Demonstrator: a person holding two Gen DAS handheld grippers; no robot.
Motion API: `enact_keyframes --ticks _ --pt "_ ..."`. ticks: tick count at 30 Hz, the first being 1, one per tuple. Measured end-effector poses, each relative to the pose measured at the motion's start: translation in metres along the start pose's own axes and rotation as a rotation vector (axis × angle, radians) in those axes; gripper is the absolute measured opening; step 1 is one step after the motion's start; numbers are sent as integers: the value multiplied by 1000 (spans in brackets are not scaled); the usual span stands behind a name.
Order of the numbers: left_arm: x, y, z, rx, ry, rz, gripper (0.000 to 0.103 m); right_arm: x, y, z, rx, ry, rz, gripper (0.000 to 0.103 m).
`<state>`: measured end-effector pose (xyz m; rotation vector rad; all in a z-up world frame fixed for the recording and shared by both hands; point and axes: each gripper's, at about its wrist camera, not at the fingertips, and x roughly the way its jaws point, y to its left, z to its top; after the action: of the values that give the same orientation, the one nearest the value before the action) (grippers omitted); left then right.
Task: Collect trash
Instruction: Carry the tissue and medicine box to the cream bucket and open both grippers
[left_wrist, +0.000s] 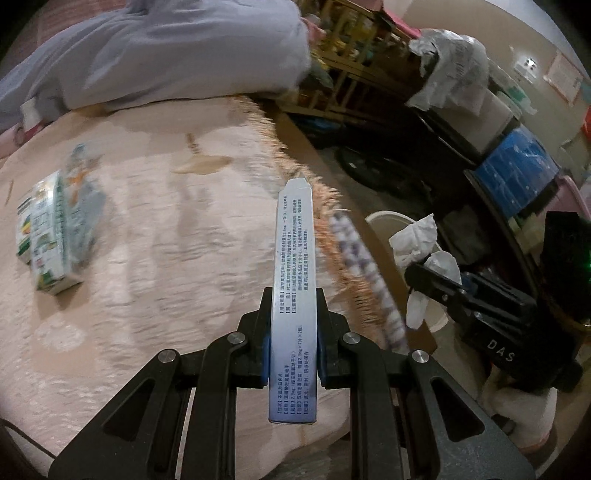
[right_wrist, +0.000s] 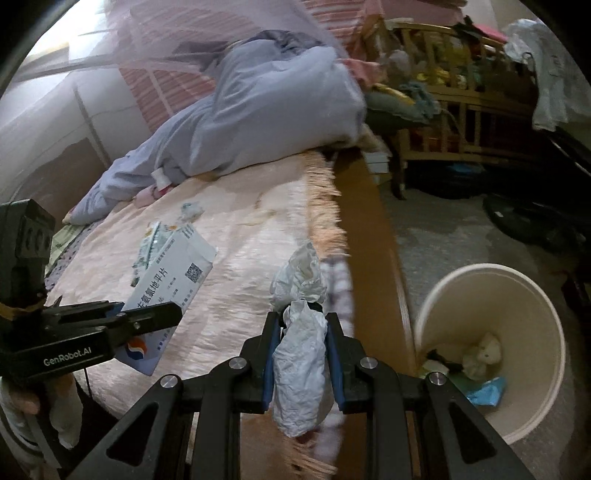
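In the left wrist view my left gripper (left_wrist: 293, 332) is shut on a flat white medicine box (left_wrist: 293, 254) printed with text, seen edge-on and held over the pink bedcover (left_wrist: 177, 258). From the right wrist view the same box (right_wrist: 173, 273) shows its broad face in the left gripper (right_wrist: 147, 312). My right gripper (right_wrist: 301, 332) is shut on a crumpled white tissue (right_wrist: 299, 354) above the bed's edge; the tissue (left_wrist: 417, 236) and the right gripper (left_wrist: 424, 275) also appear at the right of the left wrist view. A cream bin (right_wrist: 491, 332) on the floor holds some trash.
A green-and-white carton (left_wrist: 51, 229) and wrappers (right_wrist: 155, 240) lie on the bed. A grey-blue quilt (right_wrist: 266, 110) is heaped at the far end. A wooden bed rail (right_wrist: 369, 221) runs along the bed's edge. A wooden rack (right_wrist: 461, 110) and dark clutter stand beyond the floor.
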<state>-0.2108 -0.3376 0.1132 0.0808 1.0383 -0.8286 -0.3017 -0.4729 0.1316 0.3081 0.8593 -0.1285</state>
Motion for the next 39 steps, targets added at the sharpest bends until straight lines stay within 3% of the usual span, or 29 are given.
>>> enact_keyframes --ticks 16,28,39 --pt "52 -70 19 75 60 -88 16 -21 -87 -15 120 1 -131 23" --pt "80 -95 30 81 97 -136 16 -15 -126 -28 188 18 -193 23" --pt "113 -124 38 98 142 -184 16 -3 -170 -37 342 56 -217 23"
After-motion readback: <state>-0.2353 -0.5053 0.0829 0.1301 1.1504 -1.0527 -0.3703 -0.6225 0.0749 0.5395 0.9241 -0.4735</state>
